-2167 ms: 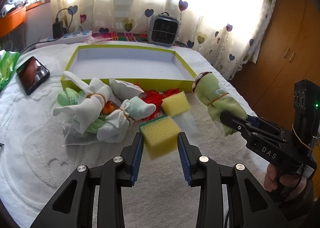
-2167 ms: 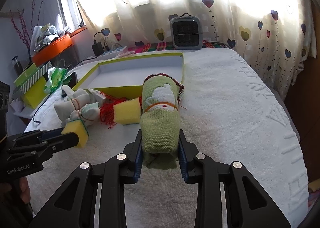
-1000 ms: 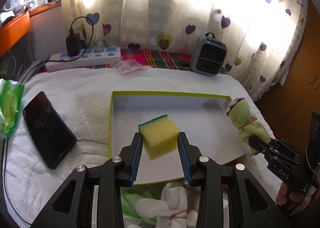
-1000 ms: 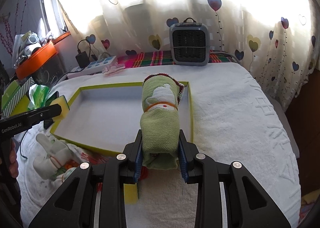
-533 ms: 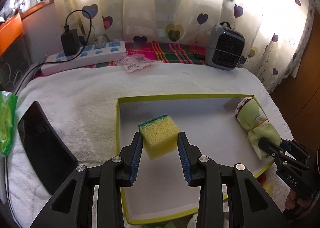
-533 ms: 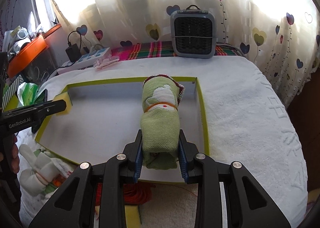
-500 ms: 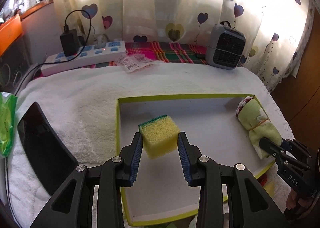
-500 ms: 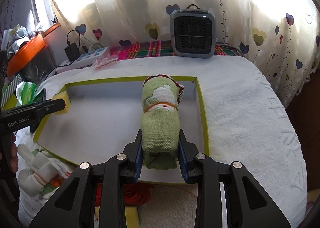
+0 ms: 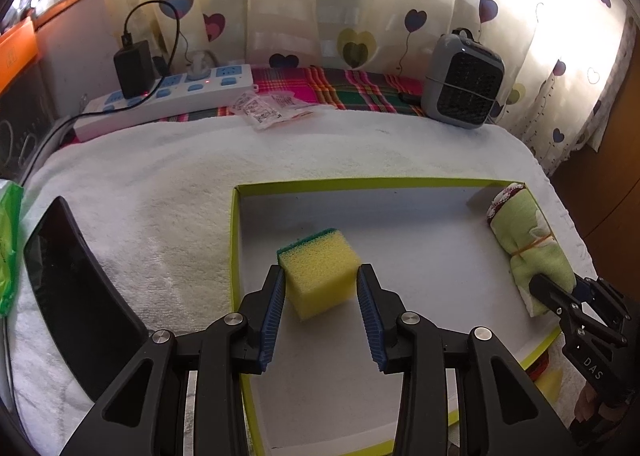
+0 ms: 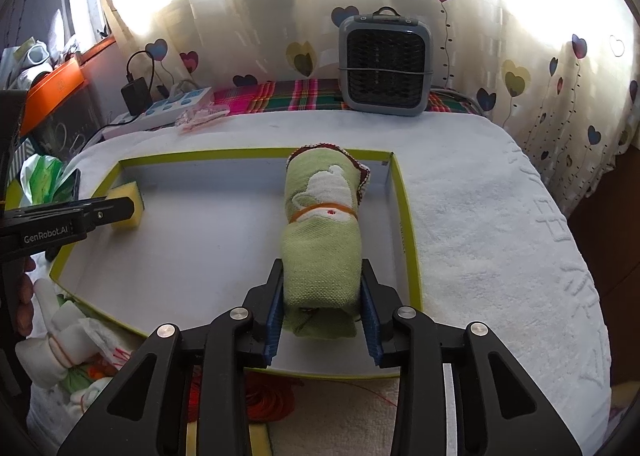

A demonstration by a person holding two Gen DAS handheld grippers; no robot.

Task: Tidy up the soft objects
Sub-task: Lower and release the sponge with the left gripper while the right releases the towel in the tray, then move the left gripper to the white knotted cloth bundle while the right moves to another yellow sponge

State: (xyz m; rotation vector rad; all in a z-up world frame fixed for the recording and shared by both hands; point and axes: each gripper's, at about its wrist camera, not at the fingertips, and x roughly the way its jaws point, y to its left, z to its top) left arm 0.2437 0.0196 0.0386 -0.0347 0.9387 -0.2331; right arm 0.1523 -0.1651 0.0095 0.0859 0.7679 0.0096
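Sponge is seen between the just-widened jaws of the left claw, apparently released inside the tray. Rolled towel lies between the right claw's opening jaws, lengthwise away from them.

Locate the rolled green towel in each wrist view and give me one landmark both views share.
Left wrist view: the rolled green towel lies at the right edge, along the right wall of the tray, its near end at the right gripper.
Right wrist view: the towel is in the centre, running away from the camera.
Shared landmark: the grey fan heater by the curtain.
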